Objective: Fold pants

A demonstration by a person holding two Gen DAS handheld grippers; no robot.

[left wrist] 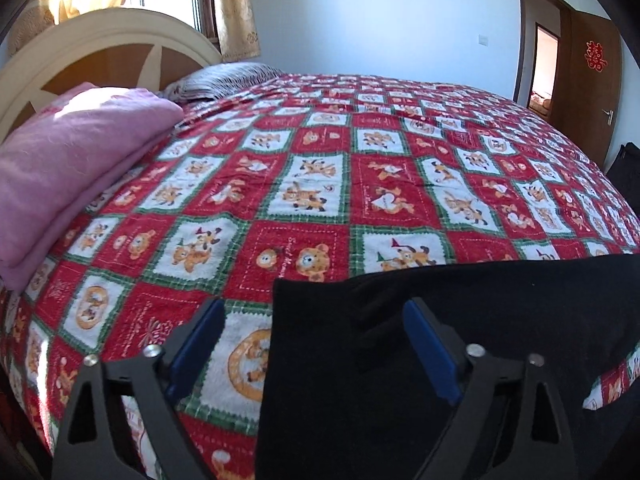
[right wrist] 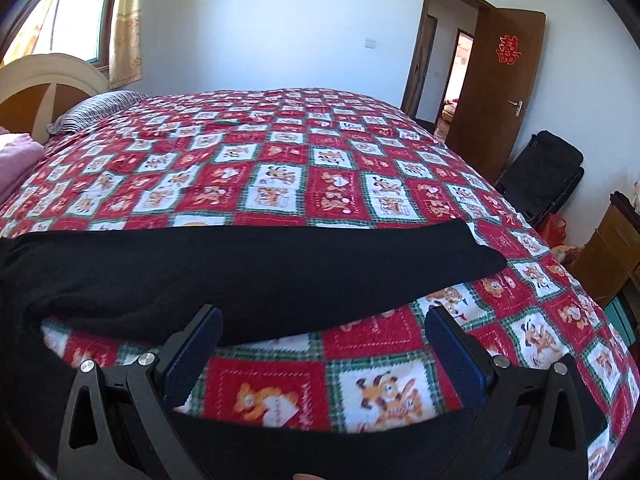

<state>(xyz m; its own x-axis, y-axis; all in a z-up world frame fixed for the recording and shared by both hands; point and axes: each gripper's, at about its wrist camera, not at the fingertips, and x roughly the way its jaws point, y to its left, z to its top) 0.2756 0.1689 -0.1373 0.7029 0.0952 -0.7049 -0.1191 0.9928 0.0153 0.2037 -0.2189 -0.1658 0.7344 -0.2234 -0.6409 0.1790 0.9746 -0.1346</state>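
Left gripper stands wide, blue pads spread, and the straight edge of the black pants runs up right between them, one pad over the quilt, the other over black cloth, neither pressing. Nothing is held there yet. Over to the right gripper: wide as well, pads spread, hovering over bare red-and-white quilt, with the near rim of the pants just ahead of its left pad and a second strip of black cloth low in its view, under the frame. The pants lie flat across the near side of the bed, one leg tapering off to the right. Farther out sit a folded pink blanket by the headboard, a striped pillow, and an open brown door. My read: this is the reach-in for a grab. To do it well, each claw should come low over its own edge, slide the lower pad under the cloth without snagging the quilt, pinch every layer, then lift both ends level so the fold lands square. The risk is catching the bedcover along with the pants.
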